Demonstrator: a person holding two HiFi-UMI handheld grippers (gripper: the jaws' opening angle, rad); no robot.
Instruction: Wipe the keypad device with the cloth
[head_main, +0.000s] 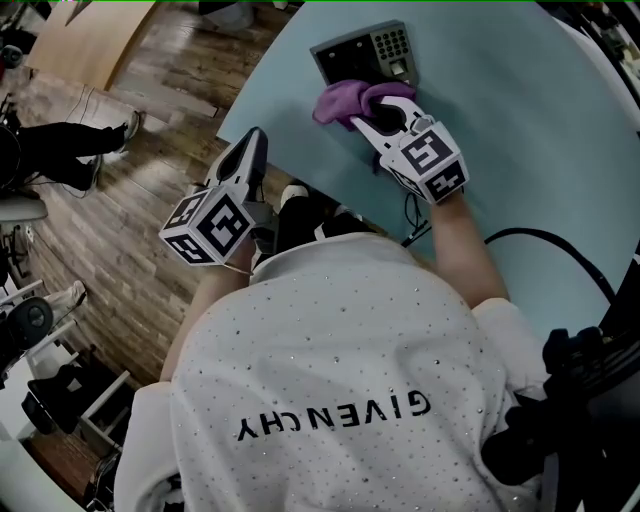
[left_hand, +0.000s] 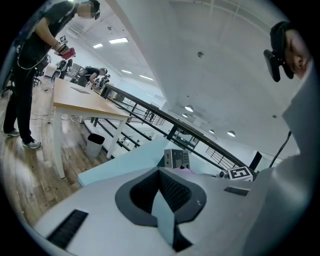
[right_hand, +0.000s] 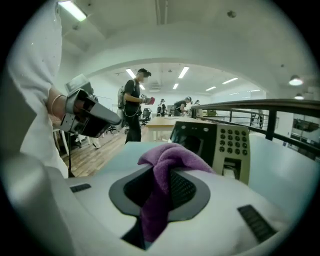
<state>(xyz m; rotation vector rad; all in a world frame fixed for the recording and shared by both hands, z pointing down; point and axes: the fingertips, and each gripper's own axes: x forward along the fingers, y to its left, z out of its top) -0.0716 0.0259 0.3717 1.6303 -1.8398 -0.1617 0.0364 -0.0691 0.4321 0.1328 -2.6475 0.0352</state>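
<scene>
The right gripper (head_main: 380, 110) (right_hand: 159, 195) has its jaws clamped on a purple cloth (head_main: 345, 100) (right_hand: 162, 165). The cloth runs down through the gap between the pads and bunches up over the jaw tips. Directly ahead of those tips stands the keypad device (head_main: 372, 48) (right_hand: 220, 142), with the bunched cloth pressed against its near lower edge. Its dark screen lies ahead and to the gripper's left, and its button grid ahead and to the right. Gripper, cloth and device are all over a pale blue table (head_main: 530, 150), and a black cable (head_main: 560, 245) lies on the table behind the gripper.

The left gripper (head_main: 252, 150) (left_hand: 162, 200) is held off the table's near edge, above the wooden floor (head_main: 130, 230). Its jaws stand slightly apart with nothing between them; only the blue tabletop shows through the narrow gap. Far ahead of it, the device (left_hand: 176, 159) appears small on the table. Off to this gripper's left, a dark bin (left_hand: 94, 145) stands on the floor beside a wooden desk (left_hand: 85, 100); its inside cannot be seen.
</scene>
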